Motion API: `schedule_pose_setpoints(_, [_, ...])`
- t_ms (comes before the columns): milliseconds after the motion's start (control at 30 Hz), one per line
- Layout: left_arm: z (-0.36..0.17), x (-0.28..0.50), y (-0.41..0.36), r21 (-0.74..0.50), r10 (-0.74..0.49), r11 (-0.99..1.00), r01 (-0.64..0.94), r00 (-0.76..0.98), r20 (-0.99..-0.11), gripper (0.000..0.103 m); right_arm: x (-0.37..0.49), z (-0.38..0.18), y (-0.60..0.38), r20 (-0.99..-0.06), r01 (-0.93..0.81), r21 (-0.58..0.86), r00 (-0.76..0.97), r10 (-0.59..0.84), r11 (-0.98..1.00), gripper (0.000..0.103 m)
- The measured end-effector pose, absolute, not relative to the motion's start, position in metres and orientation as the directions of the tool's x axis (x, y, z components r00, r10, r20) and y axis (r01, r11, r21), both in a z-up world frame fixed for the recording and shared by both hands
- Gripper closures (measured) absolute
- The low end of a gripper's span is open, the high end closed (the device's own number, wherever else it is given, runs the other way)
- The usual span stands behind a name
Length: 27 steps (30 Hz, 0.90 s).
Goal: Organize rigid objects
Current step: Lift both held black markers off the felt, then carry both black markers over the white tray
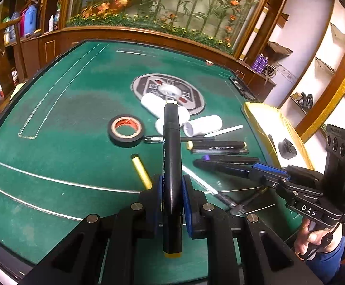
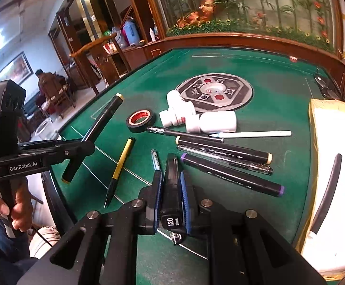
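Observation:
My left gripper (image 1: pixel 172 182) is shut on a black marker (image 1: pixel 171 152) with a cream cap at its far end and a yellow near end. The marker is lifted above the green table (image 1: pixel 60 118). The right wrist view shows that gripper (image 2: pixel 83 147) at the left, its marker (image 2: pixel 96 128) slanting upward. My right gripper (image 2: pixel 171 178) is shut on a black marker labelled "120 Black" (image 2: pixel 171 190), also off the felt. In the left wrist view this gripper (image 1: pixel 255 169) comes in from the right with its marker (image 1: pixel 220 165).
On the felt lie a black tape roll (image 2: pixel 141 120), white bottles (image 2: pixel 216 121), a yellow pen (image 2: pixel 121 163), a white stick (image 2: pixel 255 134) and several dark markers (image 2: pixel 232 178). A yellow box with a white inside (image 2: pixel 336 142) stands at the right. A round dial (image 2: pixel 214 90) sits mid-table.

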<state>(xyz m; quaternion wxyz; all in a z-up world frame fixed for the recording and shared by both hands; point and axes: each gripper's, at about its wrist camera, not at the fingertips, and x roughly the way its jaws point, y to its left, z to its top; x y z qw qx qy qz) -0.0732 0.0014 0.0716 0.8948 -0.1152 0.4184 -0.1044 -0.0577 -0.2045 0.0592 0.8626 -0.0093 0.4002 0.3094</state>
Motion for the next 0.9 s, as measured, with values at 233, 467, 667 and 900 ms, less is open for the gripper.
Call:
schedule_pose_setpoints(233, [0.081,-0.066,-0.029,-0.275,-0.297,0.952,0.133,0.615,-0.73,0.087,-0.058,0.063,-0.23,-0.656,-0.511,0.279,0.516,0.55,0.813,0.089])
schedule_pose_setpoints(467, [0.085,-0.06,-0.064,-0.259,-0.316,0.949,0.182,0.592,-0.741,0.087,-0.058,0.065,-0.261,-0.624,-0.478,0.316,0.546,0.559,0.819,0.089])
schedule_pose_setpoints(667, [0.094,-0.052,-0.101,-0.249,-0.344,0.938,0.24,0.573,-0.744,0.087,-0.062,0.072,-0.304,-0.592,-0.421,0.331,0.604,0.534,0.844,0.089])
schedule_pose_setpoints(900, [0.102,-0.036,-0.159,-0.27,-0.417,0.903,0.335,0.523,-0.744,0.087,-0.066,0.079,-0.363,-0.559,-0.319,0.349,0.684,0.469,0.881,0.088])
